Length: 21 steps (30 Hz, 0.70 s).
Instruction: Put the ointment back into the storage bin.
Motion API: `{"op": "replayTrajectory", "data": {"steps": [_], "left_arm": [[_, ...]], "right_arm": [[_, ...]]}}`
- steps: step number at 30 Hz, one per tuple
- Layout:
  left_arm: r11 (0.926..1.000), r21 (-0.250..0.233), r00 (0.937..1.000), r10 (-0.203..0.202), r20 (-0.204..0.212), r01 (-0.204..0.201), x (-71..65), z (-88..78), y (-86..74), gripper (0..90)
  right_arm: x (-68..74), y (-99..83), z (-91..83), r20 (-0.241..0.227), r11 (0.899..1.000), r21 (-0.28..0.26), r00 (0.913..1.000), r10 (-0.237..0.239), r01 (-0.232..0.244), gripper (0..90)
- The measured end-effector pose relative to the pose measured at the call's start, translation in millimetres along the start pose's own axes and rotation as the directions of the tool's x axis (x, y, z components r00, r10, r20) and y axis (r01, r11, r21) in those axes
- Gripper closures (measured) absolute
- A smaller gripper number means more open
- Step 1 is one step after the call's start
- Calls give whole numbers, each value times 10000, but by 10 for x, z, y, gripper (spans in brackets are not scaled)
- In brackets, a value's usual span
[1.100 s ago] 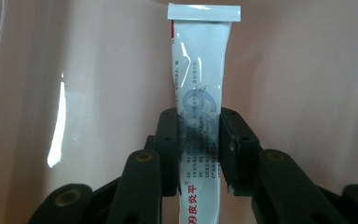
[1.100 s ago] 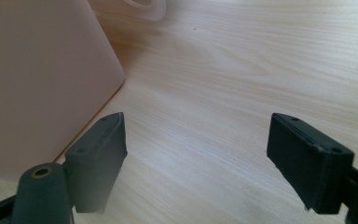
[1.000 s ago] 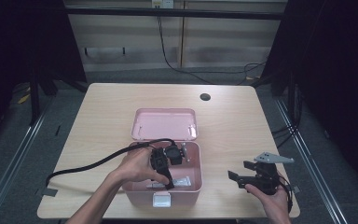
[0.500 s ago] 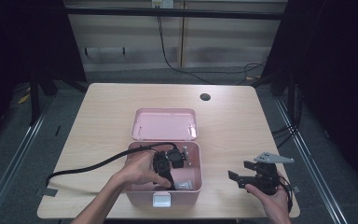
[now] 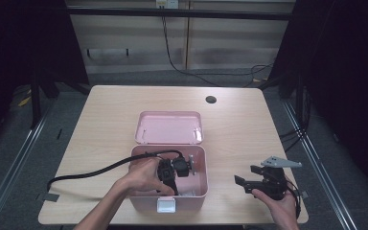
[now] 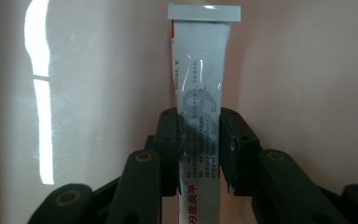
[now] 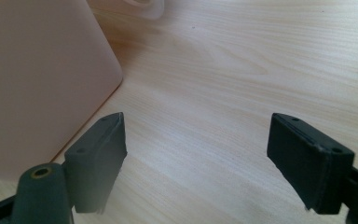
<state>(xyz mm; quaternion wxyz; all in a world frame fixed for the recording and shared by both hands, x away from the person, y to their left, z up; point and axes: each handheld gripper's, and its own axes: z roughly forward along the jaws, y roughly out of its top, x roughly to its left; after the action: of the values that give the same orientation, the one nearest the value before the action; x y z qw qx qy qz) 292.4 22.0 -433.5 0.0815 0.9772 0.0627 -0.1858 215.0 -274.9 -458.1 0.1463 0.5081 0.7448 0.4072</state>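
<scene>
An open pink box (image 5: 143,203) stands near the table's front edge, its lid (image 5: 167,127) tipped back behind it. My left gripper (image 5: 171,186) reaches down inside the box, held by a hand. In the left gripper view this gripper (image 6: 198,126) is shut on a white tube (image 6: 200,70) with blue and red print; the tube's flat crimped end points away toward the pink wall. My right gripper (image 5: 246,175) rests low over the table to the right of the box, open, with nothing between its jaws. In the right gripper view the right gripper (image 7: 196,123) faces bare wood beside the box wall (image 7: 37,84).
A black cable (image 5: 91,170) trails from the left gripper across the table's left half. A white latch (image 5: 166,205) sits on the box's front. A round dark hole (image 5: 211,99) lies near the far table edge. Dark floor and rails flank the table.
The left hand and its gripper have shifted a little toward the box's near wall, deeper into the box. The right gripper has kept still.
</scene>
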Motion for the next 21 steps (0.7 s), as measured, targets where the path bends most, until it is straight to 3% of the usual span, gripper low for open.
{"op": "replayTrajectory", "data": {"steps": [9, 21], "left_arm": [[9996, 174, 9993, -236, 274, 232, 30, 57, 4, 706], [9981, 608, 9983, -170, 561, 135, 78, 136, 10, 704]], "right_arm": [[-4, -2, 2, 21, 10000, -13, 10000, -6, 6, 195], [-3, -5, 8, 10, 10000, 57, 10000, 33, -33, 195]]}}
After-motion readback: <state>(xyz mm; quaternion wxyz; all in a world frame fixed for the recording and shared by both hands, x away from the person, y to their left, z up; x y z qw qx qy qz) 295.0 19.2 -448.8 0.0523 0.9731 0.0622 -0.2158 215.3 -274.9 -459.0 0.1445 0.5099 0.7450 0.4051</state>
